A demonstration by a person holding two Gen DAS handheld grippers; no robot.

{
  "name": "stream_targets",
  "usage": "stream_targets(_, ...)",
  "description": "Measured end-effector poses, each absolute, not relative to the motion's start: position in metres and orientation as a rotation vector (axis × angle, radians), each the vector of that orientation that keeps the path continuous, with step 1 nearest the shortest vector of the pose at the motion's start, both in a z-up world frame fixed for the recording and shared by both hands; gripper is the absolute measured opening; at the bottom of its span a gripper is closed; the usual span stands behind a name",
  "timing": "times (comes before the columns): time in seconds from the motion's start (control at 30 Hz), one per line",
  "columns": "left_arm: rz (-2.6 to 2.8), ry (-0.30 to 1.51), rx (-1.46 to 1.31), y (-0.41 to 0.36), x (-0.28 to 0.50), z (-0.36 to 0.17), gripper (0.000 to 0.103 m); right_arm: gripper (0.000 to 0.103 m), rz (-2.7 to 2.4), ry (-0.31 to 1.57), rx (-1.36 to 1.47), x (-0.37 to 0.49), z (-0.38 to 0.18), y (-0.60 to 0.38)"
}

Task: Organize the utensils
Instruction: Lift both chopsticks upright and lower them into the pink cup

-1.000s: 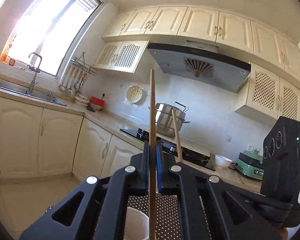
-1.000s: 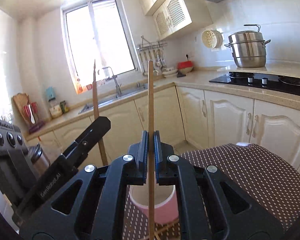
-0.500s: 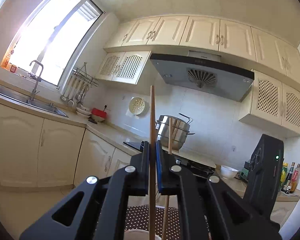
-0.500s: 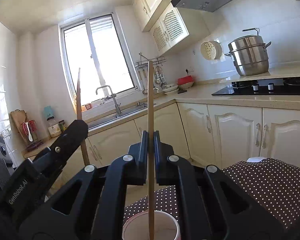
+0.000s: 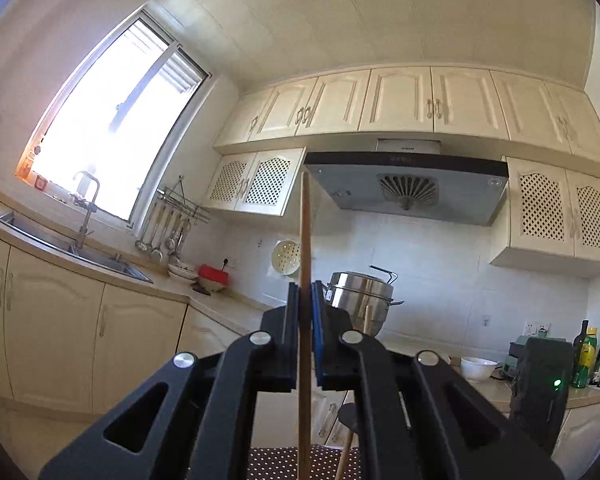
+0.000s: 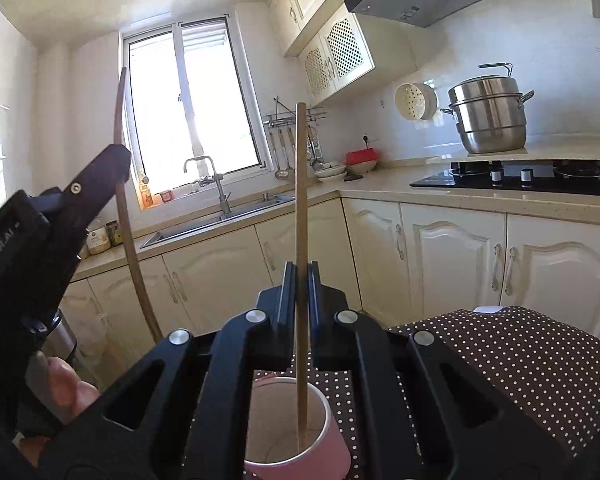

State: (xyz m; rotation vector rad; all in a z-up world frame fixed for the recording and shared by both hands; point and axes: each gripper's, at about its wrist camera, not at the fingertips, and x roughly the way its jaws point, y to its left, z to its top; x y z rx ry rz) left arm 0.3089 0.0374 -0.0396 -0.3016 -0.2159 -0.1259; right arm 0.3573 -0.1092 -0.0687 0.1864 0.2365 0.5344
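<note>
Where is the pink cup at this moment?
In the right wrist view the pink cup stands at bottom centre on the dotted cloth, under the right gripper, whose chopstick reaches down into it.

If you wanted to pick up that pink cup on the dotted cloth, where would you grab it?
By the pink cup's rim wall, coming from above: it stands upright and open-topped, so one finger fits inside, one outside. Avoid the chopstick standing in it.
</note>
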Motion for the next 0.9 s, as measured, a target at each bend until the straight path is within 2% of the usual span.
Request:
stream_targets(0.53,-0.088,-0.203,-0.282,0.037,0.312,-0.039,0.006,0.006,0.509,0.269,0.172,0.343,-0.076,-0.113)
stream_targets(0.83,-0.137,-0.016,-0.301,0.038,0.323,-0.061,0.007,0.007,0.495,0.3,0.173,0.338,-0.076,-0.112)
stream_targets(0.87,-0.141,-0.001,-0.302,0.039,0.322,-0.062,0.009,0.007,0.492,0.304,0.172,0.336,-0.075,-0.112)
stream_targets(0.9,-0.145,0.016,-0.299,0.039,0.32,-0.063,0.022,0.007,0.487,0.306,0.171,0.335,-0.074,-0.112)
